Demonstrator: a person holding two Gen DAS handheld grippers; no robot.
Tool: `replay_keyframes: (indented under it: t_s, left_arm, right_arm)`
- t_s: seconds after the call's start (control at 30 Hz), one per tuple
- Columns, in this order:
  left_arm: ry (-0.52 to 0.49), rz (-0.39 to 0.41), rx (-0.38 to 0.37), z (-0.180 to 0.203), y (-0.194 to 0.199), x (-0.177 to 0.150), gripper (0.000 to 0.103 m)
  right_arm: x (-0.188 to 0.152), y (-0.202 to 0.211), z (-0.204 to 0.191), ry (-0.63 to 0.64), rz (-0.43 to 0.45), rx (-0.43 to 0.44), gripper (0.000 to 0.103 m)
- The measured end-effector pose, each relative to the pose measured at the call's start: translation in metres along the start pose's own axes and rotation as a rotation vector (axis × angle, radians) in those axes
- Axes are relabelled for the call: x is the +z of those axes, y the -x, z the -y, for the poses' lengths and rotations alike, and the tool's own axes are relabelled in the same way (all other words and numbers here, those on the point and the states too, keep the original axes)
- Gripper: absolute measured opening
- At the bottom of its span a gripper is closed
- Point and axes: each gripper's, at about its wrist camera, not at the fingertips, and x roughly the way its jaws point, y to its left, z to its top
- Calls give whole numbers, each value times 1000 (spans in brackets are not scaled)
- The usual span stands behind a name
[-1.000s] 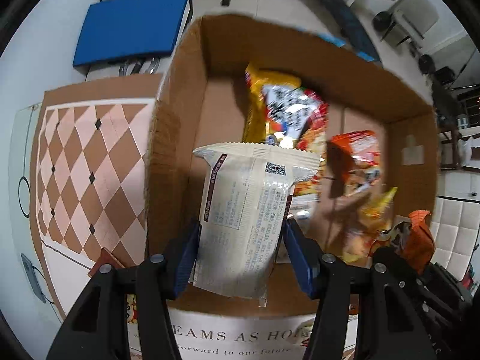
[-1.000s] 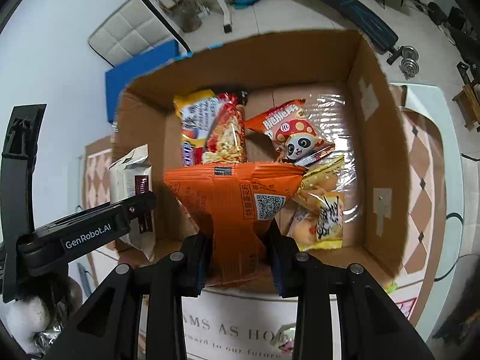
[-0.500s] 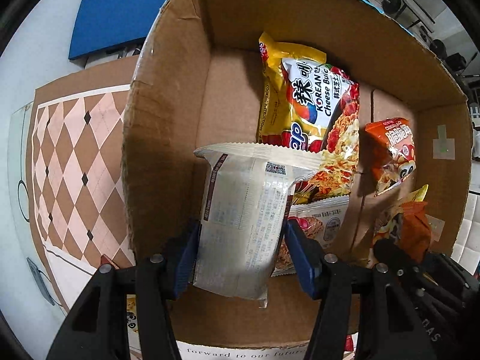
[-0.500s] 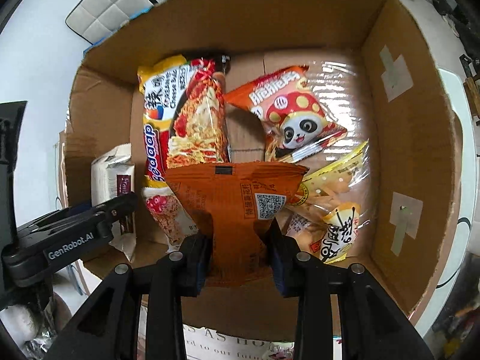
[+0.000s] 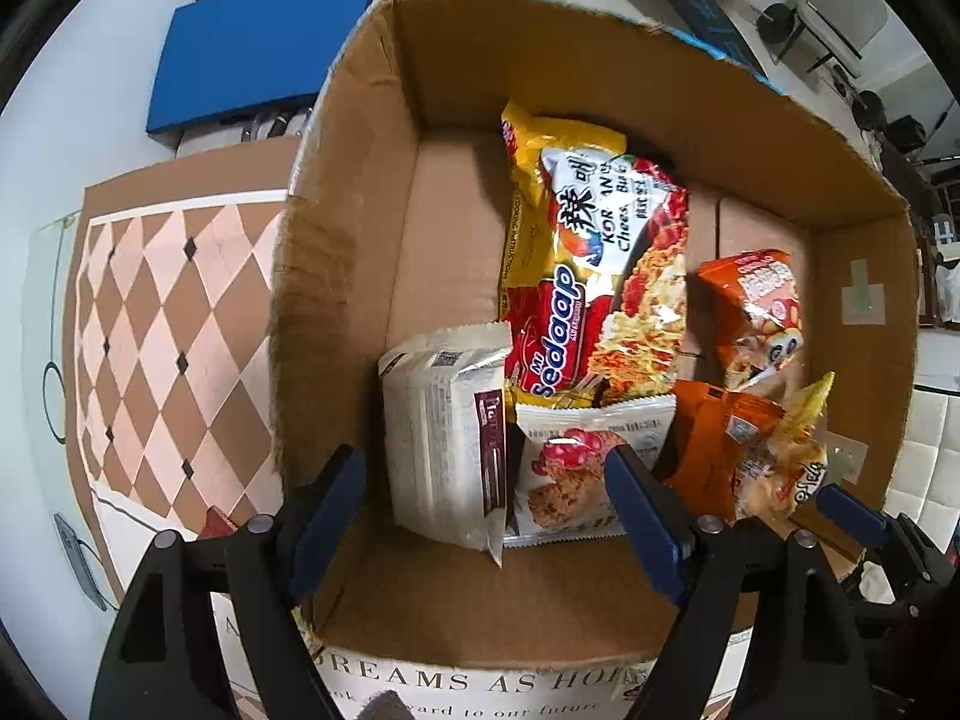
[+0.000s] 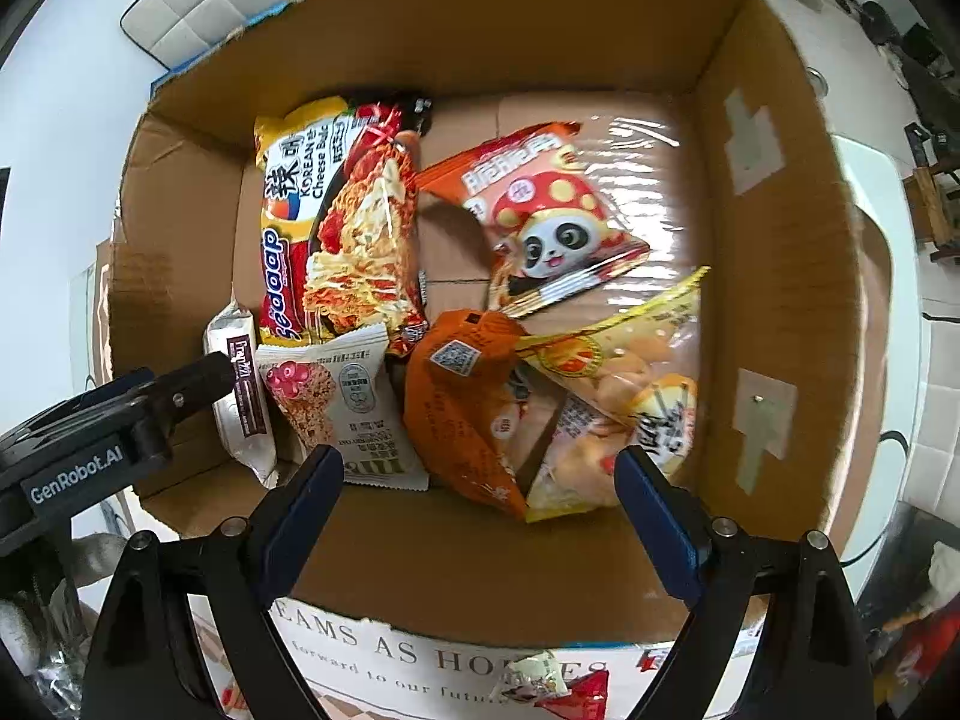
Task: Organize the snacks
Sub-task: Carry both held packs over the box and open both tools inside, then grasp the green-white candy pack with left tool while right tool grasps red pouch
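Note:
A cardboard box [image 5: 336, 276] [image 6: 774, 276] holds several snack packs. My left gripper [image 5: 486, 486] is open over its near left corner, and the white pack [image 5: 444, 432] [image 6: 240, 408] stands loose against the left wall. My right gripper [image 6: 480, 480] is open above the box's near side. The orange pack [image 6: 462, 396] [image 5: 714, 444] lies loose inside, on a yellow pack [image 6: 618, 372]. A yellow-red noodle pack [image 5: 588, 276] [image 6: 336, 222], a panda pack [image 6: 552, 222] and a white oat pack [image 6: 342, 402] [image 5: 576, 468] lie on the bottom.
The box stands on a table with a brown checkered mat [image 5: 162, 324]. A blue cushion [image 5: 258, 60] lies beyond the box. A printed cloth with lettering [image 6: 420, 654] and small wrapped sweets [image 6: 540, 684] lie at the near edge. The left gripper's arm [image 6: 108, 438] reaches in from the left.
Both grippers opened. The white pack dropped from the left gripper into the box's left side; the orange pack dropped from the right gripper onto the packs inside.

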Motion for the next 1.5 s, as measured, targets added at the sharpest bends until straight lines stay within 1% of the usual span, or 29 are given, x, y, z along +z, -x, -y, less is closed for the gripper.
replay_keyframes:
  t_s: [0.2, 0.37, 0.47, 0.57, 0.67, 0.77, 0.83, 0.93, 1.03, 1.13, 1.23, 1.3, 1.4, 1.43, 1.5]
  left_arm:
    - [-30, 64, -10, 14, 34, -17, 82]
    - [-55, 182, -25, 20, 73, -45, 82]
    - [-60, 246, -29, 21, 94, -65, 82]
    - [-61, 297, -45, 22, 114, -87, 82]
    - [-65, 327, -68, 25, 128, -111, 82]
    - [-77, 348, -66, 30, 133, -135, 82]
    - [-87, 353, -54, 35, 132, -151, 82]
    - [-98, 328, -34, 41, 118, -175, 82]
    - [-101, 266, -39, 50, 90, -192, 82]
    - [-108, 165, -35, 59, 49, -205, 82]
    - [-120, 87, -21, 67, 16, -218, 82]
    - [-133, 46, -9, 70, -2, -225, 82]
    - [-146, 12, 19, 73, -21, -234, 82]
    - [-141, 18, 27, 73, -25, -236, 82]
    - [-146, 5, 40, 75, -34, -239, 82]
  right_arm:
    - [-16, 28, 3, -1, 55, -9, 94]
    - [-34, 65, 5, 3, 145, -12, 94]
    - [-52, 94, 7, 9, 216, 2, 94]
    - [-71, 117, 9, 7, 258, 24, 94]
    - [-92, 133, 15, 1, 276, 46, 94]
    - [-119, 141, 26, -12, 276, 69, 94]
    - [-134, 138, 36, -27, 260, 78, 94]
    - [-161, 127, 62, -81, 221, 94, 94]
    - [-184, 99, 92, -149, 150, 111, 94]
    - [-209, 62, 116, -207, 63, 123, 94]
    - [-230, 20, 130, -272, -28, 193, 94]
    - [-239, 0, 137, -299, -60, 214, 94]
    - [-251, -29, 145, -353, -96, 251, 94]
    - [-254, -38, 147, -373, -102, 269, 94]
    - [-259, -54, 152, -418, -120, 311, 87]
